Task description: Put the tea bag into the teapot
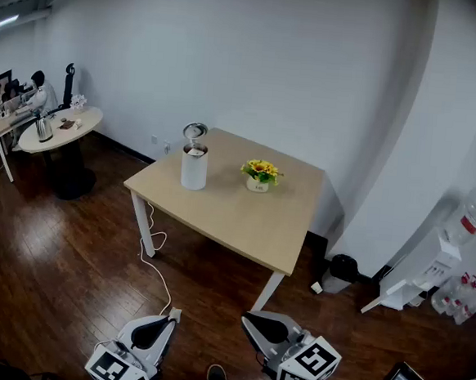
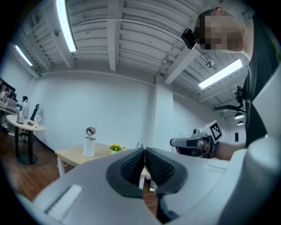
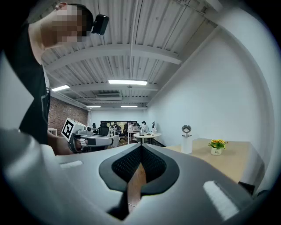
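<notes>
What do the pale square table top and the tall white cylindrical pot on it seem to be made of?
Pale square table top: probably light wood laminate, matte; even beige face. Tall white cylindrical pot: perhaps matte plastic or coated metal; its raised round lid glints like metal or glass.

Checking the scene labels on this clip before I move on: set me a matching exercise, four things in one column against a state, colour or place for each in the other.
Things:
1. teapot
2. flower pot
3. left claw
4. round table

States and places:
A. shut, nothing in it
B. yellow blooms
C. white, lid tipped up
D. near the left edge of the head view

Pairs: 1-C, 2-B, 3-A, 4-D
</notes>
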Motion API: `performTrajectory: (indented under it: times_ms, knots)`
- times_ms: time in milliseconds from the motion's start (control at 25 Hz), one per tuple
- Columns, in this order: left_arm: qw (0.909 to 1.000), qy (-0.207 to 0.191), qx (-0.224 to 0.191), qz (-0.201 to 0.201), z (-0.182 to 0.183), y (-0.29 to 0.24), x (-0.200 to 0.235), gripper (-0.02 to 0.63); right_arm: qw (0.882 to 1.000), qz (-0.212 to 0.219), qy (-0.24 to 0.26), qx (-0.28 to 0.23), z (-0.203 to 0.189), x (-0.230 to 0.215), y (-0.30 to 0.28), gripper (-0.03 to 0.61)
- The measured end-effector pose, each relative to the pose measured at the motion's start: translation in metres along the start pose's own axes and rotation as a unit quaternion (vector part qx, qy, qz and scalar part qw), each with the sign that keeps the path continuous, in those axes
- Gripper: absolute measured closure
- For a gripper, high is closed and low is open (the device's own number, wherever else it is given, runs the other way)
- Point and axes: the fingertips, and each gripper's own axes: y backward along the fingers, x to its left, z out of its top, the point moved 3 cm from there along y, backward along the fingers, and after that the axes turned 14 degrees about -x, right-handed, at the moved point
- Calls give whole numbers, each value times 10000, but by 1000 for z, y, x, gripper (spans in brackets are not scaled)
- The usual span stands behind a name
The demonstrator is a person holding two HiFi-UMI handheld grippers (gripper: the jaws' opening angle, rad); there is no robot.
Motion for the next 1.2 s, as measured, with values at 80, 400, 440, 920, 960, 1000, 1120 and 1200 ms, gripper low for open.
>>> performTrajectory:
  times_ms: [80,400,440,920,960,1000,1120,1200]
  knots:
    - [10000,-33,22,-8,-3,-15,6,603,10000,-6,-26,-13,1,-19,-8,577]
    - [9997,-231,10,122,-7,-84,40,603,9998,160,-94,-68,8,-92,-45,577]
    - [9996,-234,15,139,-8,-91,42,603,9998,188,-98,-71,7,-100,-48,577]
    - [9988,-345,118,338,-20,-155,69,603,9969,729,-288,73,-10,-156,-77,577]
    - [9988,-355,141,315,-20,-157,70,603,9969,722,-323,51,-11,-158,-79,577]
    - [9988,-354,163,305,-20,-158,72,603,9969,694,-363,30,-11,-161,-82,577]
    - [9988,-290,247,316,-26,-165,85,603,9971,635,-418,15,-17,-170,-88,577]
    - [9988,-225,313,306,-32,-170,96,603,9973,622,-377,72,-24,-177,-93,577]
